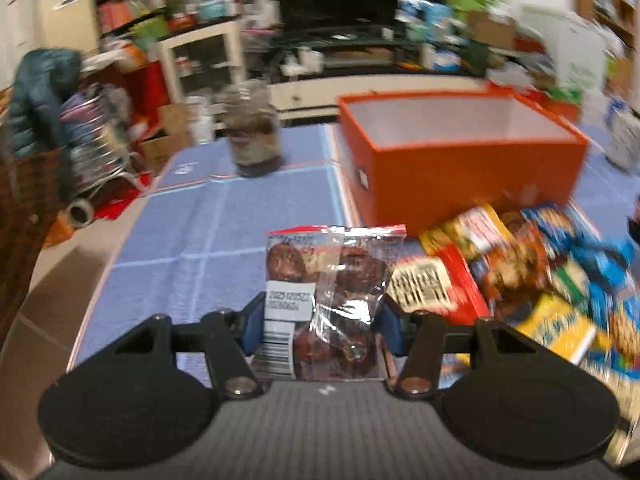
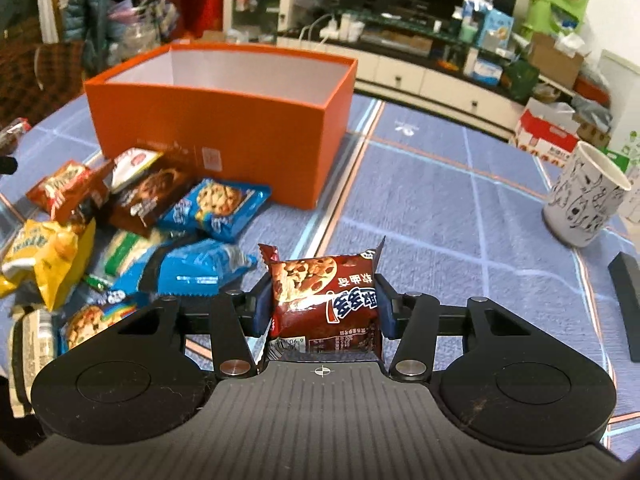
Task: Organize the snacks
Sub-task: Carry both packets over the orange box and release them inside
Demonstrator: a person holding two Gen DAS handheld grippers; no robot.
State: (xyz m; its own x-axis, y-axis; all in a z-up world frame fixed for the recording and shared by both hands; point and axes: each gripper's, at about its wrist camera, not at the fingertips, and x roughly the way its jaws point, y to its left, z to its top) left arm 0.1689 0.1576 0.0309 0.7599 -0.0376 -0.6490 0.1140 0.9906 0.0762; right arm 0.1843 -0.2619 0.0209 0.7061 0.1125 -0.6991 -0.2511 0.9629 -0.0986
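Observation:
My left gripper (image 1: pixel 322 330) is shut on a clear packet of dark dried fruit (image 1: pixel 332 300), held upright above the blue tablecloth (image 1: pixel 224 240). My right gripper (image 2: pixel 320 310) is shut on a brown chocolate-chip cookie packet (image 2: pixel 326 300), also lifted off the cloth. An open orange box (image 1: pixel 460 168) with a white inside stands ahead and to the right in the left wrist view. In the right wrist view the orange box (image 2: pixel 224 120) stands ahead and to the left. A heap of snack packets (image 2: pixel 132 232) lies in front of it, and the same snack heap (image 1: pixel 532 280) shows to the right of my left gripper.
A dark glass jar (image 1: pixel 252 132) stands on the cloth left of the box. A white paper cup with drawings (image 2: pixel 584 196) stands at the right, with a black flat object (image 2: pixel 628 304) near it. Cluttered shelves, a TV stand and cardboard boxes fill the room behind the table.

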